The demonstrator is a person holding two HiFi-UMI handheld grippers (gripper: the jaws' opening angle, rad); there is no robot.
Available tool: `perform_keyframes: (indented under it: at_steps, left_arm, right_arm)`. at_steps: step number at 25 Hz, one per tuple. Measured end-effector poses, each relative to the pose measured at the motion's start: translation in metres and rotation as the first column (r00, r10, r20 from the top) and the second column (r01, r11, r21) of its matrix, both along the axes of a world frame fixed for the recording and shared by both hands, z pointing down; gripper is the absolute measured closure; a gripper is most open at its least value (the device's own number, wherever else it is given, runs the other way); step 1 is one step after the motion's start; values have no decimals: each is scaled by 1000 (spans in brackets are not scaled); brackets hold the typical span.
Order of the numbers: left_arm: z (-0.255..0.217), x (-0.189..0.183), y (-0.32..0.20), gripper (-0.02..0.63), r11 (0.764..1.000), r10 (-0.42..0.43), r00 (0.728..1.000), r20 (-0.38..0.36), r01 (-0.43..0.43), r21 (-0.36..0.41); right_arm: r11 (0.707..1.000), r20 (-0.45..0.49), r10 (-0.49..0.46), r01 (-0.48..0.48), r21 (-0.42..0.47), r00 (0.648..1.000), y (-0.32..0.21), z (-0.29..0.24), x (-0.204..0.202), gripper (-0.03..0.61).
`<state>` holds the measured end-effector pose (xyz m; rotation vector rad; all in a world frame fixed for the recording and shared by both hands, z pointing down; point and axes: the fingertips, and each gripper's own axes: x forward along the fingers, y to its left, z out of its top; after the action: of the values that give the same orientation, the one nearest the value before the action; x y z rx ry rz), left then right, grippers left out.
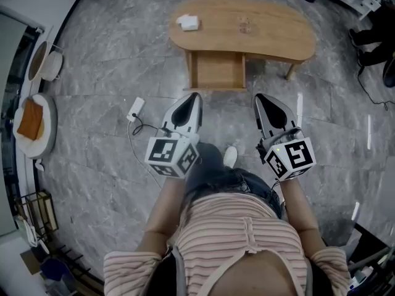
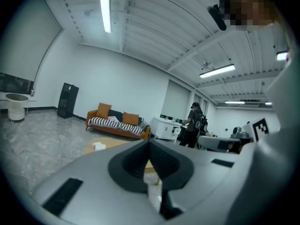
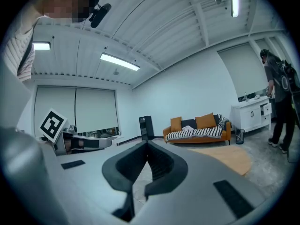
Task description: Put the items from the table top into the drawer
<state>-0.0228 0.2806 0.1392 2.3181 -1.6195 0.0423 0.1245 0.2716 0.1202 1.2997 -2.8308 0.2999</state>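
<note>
A kidney-shaped wooden table point(image 1: 271, 39) stands ahead of me on the grey floor, its drawer point(image 1: 216, 73) pulled open toward me. On its top lie a white item point(image 1: 188, 22) at the left and a small clear item point(image 1: 245, 24) near the middle. My left gripper point(image 1: 195, 95) and right gripper point(image 1: 260, 97) are held side by side above the floor, short of the table, both shut and empty. The left gripper view shows its jaws point(image 2: 149, 142) meeting at the tip, with the table point(image 2: 112, 144) and the white item point(image 2: 99, 146) far beyond. Closed jaws of the right gripper point(image 3: 147, 145) show in its own view, the table point(image 3: 229, 159) at the right.
A white power strip point(image 1: 136, 108) with a cable lies on the floor left of the grippers. A round stand with an orange pad point(image 1: 31, 121) is at the far left. An orange sofa point(image 2: 117, 122) lines the wall, and a person point(image 2: 192, 123) stands by white cabinets.
</note>
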Motion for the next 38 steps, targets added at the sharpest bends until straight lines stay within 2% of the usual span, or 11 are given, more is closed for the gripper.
perform_keyframes:
  at_steps: [10, 17, 23, 29, 38]
  left_arm:
    - [-4, -13, -21, 600, 998, -69, 998, -12, 69, -6]
    - [-14, -16, -44, 600, 997, -78, 997, -19, 79, 25]
    - [-9, -22, -76, 600, 995, -100, 994, -46, 101, 16]
    - [-2, -37, -110, 600, 994, -106, 993, -45, 106, -10]
    - [18, -65, -185, 600, 995, -84, 995, -53, 81, -58]
  right_arm:
    - [1000, -4, 20, -20, 11, 1000, -23, -2, 16, 571]
    - [999, -4, 48, -48, -3, 999, -46, -1, 21, 571]
    - [999, -10, 53, -53, -13, 999, -73, 3, 22, 571]
    - [998, -9, 56, -56, -33, 998, -105, 7, 10, 571]
    - [995, -20, 46, -48, -85, 999, -177, 22, -29, 571]
